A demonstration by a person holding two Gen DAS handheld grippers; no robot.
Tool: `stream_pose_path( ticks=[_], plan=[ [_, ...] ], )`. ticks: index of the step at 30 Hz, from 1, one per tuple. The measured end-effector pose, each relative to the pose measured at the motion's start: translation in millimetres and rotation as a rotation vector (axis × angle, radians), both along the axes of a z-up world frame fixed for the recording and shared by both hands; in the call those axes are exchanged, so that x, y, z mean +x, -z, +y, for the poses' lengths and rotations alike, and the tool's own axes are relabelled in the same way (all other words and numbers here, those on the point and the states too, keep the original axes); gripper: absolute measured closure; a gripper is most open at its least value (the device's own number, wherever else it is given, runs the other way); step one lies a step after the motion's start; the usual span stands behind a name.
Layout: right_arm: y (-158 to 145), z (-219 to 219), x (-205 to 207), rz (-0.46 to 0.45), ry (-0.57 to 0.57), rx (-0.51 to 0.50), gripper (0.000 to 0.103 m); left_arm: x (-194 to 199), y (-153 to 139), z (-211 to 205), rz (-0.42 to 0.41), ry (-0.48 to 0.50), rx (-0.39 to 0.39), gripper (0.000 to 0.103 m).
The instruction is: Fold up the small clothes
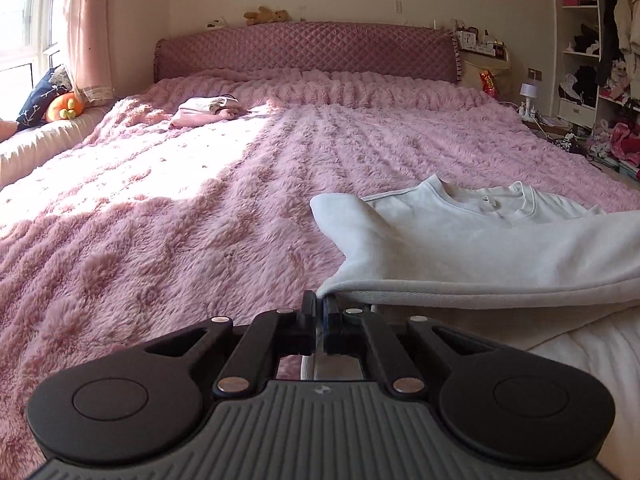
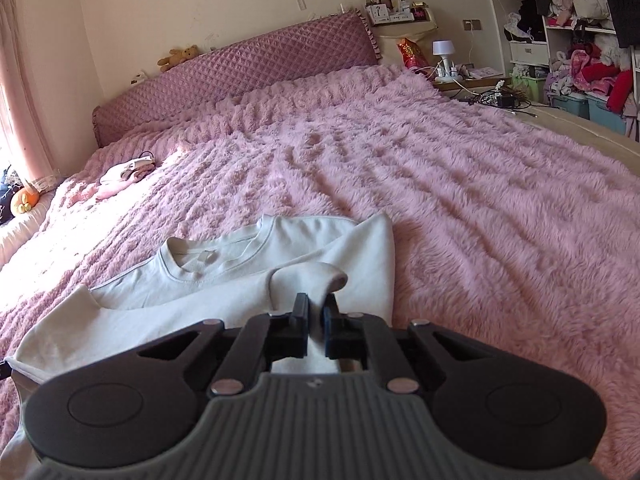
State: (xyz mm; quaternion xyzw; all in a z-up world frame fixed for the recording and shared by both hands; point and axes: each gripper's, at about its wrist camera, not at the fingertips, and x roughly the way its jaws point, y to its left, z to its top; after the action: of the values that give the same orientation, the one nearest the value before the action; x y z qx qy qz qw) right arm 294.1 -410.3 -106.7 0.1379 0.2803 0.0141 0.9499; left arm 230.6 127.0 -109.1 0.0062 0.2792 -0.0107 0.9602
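Note:
A small white sweatshirt [image 1: 472, 240] lies on the fluffy pink blanket [image 1: 160, 208], its neckline toward the headboard. My left gripper [image 1: 319, 302] is shut on the garment's lower left hem corner, which is lifted off the bed. In the right wrist view the same white sweatshirt [image 2: 224, 280] spreads to the left, and my right gripper [image 2: 316, 306] is shut on a bunched piece of its right edge, the cloth pinched between the black fingers [image 2: 301, 312]. A folded sleeve flap lies over the right side.
A stack of folded pale pink and white clothes [image 1: 208, 110] [image 2: 124, 174] sits far left near the quilted headboard [image 1: 304, 52]. Orange plush toy [image 1: 64, 106] by the window. Bedside table with lamp [image 2: 444, 54] and cluttered shelves [image 2: 576, 40] stand at right.

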Motion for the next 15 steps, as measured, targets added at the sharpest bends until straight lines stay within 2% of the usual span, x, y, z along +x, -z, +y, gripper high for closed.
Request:
stream_pose_path(
  ticks=[3,5,7,9,12,13,14,15],
  plan=[
    [8,-6,-7,0.017,0.034,-0.027,0.103,2,17,-2,0.072,-0.049,-0.03,0.1],
    [27,-11,-5,0.086,0.037,-0.023,0.103,5,31,-4,0.118,-0.063,-0.022,0.1],
    [48,-12,-3,0.147,0.037,-0.03,0.102,6,36,-5,0.127,-0.066,-0.022,0.1],
    [59,-15,-6,0.151,0.052,-0.011,0.101,5,35,-8,0.13,-0.06,-0.002,0.1],
    [55,-22,-12,0.152,0.067,0.073,0.078,2,28,-7,0.136,-0.046,0.016,0.099],
    [51,-23,-16,0.147,0.079,0.085,0.06,-1,25,-6,0.139,-0.042,0.015,0.098],
    [46,-24,-22,0.133,0.087,0.087,0.055,-5,23,-4,0.141,-0.048,0.012,0.097],
    [41,-24,-29,0.117,0.079,0.092,0.057,-10,20,0,0.14,-0.054,0.0,0.097]
  ],
)
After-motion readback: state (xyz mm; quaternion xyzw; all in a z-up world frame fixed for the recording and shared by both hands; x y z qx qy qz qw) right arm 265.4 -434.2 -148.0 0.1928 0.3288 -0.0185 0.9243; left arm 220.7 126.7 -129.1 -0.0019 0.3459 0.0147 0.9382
